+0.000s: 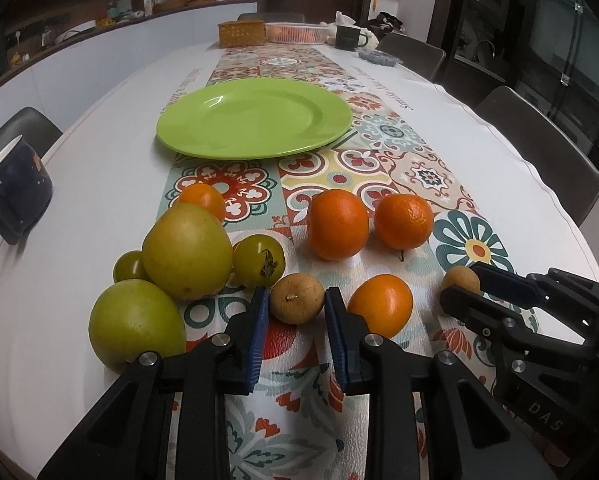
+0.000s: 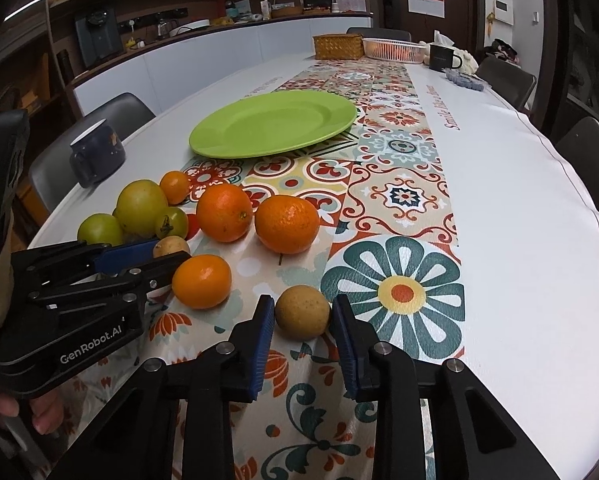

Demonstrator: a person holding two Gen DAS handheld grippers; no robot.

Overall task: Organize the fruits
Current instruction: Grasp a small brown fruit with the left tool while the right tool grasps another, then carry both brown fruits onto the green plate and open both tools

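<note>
A green plate (image 1: 255, 118) lies empty on the patterned runner; it also shows in the right wrist view (image 2: 273, 122). Fruits lie in front of it: two large oranges (image 1: 337, 224) (image 1: 404, 221), small oranges (image 1: 380, 305) (image 1: 202, 199), green fruits (image 1: 187, 251) (image 1: 136, 322) and green tomatoes (image 1: 258, 261). My left gripper (image 1: 296, 305) is open around a brown longan (image 1: 296, 298) on the table. My right gripper (image 2: 302, 314) is open around another brown longan (image 2: 302, 312), which also shows in the left wrist view (image 1: 460, 280).
A dark blue mug (image 1: 13, 192) stands at the table's left edge. At the far end are a woven box (image 1: 241, 33), a white basket (image 1: 297, 32) and a dark mug (image 1: 349, 36). Chairs (image 1: 539, 140) line the right side.
</note>
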